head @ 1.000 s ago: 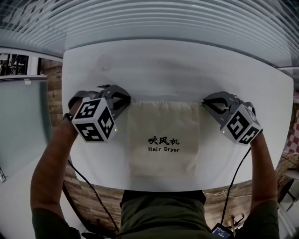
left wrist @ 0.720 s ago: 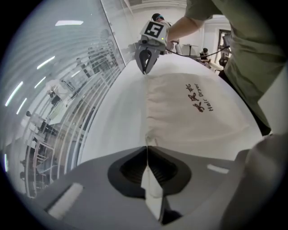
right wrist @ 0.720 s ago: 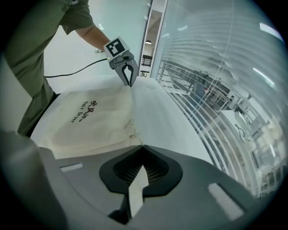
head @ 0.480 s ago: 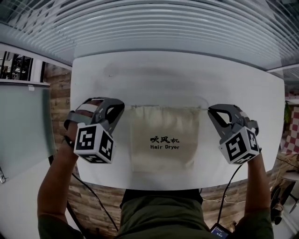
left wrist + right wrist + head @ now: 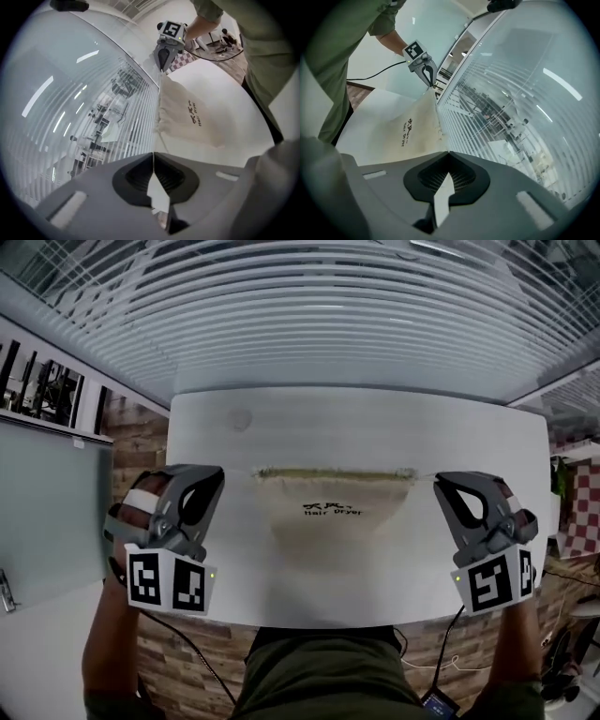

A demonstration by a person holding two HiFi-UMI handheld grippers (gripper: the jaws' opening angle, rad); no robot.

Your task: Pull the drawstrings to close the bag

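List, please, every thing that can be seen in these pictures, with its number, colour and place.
table: one, white, below the bag.
bag: one, cream with black "Hair Dryer" print, hung between the two grippers.
drawstring: two, pale, one running from each top corner of the bag into a gripper.
blinds: one set, white, beyond the table.
cable: one seen clearly, black, under the left arm.
left gripper: one, grey, at the bag's left, shut on a drawstring.
right gripper: one, grey, at the bag's right, shut on a drawstring.
arms: two, bare, holding the grippers.
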